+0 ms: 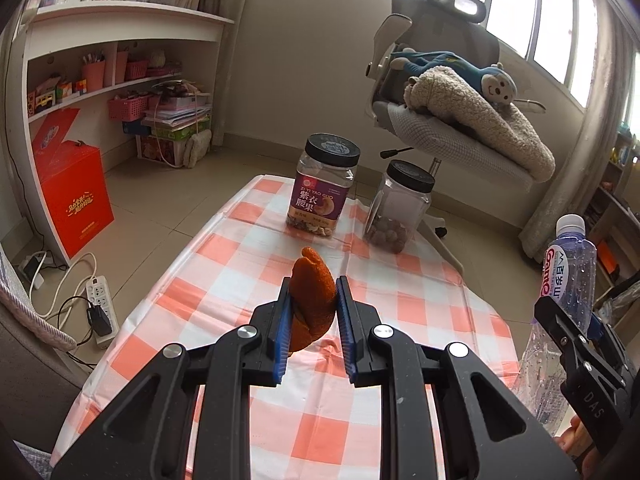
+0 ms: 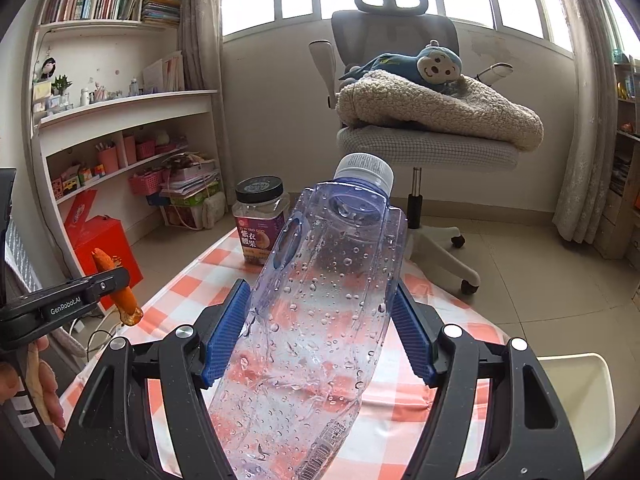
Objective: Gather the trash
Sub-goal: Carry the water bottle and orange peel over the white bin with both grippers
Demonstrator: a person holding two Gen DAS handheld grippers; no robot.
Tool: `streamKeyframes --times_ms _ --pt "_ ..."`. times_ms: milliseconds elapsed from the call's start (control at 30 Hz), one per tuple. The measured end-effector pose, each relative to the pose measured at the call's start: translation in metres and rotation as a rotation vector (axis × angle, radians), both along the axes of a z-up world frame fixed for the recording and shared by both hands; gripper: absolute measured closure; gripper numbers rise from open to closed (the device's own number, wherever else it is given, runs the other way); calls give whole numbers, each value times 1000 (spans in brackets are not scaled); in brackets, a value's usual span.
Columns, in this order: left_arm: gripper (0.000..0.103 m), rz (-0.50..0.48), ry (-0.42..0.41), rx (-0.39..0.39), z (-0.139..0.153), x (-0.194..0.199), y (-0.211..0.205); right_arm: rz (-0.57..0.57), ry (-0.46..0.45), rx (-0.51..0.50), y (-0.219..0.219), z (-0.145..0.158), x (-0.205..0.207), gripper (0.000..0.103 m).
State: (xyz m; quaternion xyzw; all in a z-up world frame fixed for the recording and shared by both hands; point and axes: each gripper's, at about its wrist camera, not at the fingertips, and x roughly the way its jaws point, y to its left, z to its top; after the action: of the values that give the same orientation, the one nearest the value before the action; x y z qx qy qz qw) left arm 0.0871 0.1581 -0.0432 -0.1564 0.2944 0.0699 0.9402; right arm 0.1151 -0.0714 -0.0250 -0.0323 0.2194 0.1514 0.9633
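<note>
My left gripper [image 1: 314,292] is shut on a curled piece of orange peel [image 1: 311,300], held above the orange-and-white checked tablecloth [image 1: 224,264]. In the right wrist view that same peel [image 2: 120,292] hangs from the left gripper [image 2: 118,280] at the far left. My right gripper [image 2: 320,300] is shut on an empty clear plastic water bottle [image 2: 320,300] with droplets inside and a white cap, tilted up and away. In the left wrist view the bottle [image 1: 568,276] and the right gripper [image 1: 576,320] stand at the right edge.
A labelled nut jar [image 1: 324,188] and a clear jar [image 1: 396,208] with round brown snacks stand at the table's far end. Behind them is a grey office chair [image 2: 416,136] with a blanket and a plush monkey. Shelves, a red box [image 1: 76,196] and a power strip [image 1: 102,304] are at the left.
</note>
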Motion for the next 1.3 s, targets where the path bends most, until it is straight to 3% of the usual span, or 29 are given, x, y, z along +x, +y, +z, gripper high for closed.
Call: streamKeyframes --times_ms 800,1300 --pt "81 -186 2 24 -2 30 -102 -189 10 14 -97 7 -1 36" --pt "81 -294 12 48 -8 39 -167 -384 43 36 -182 6 -1 36"
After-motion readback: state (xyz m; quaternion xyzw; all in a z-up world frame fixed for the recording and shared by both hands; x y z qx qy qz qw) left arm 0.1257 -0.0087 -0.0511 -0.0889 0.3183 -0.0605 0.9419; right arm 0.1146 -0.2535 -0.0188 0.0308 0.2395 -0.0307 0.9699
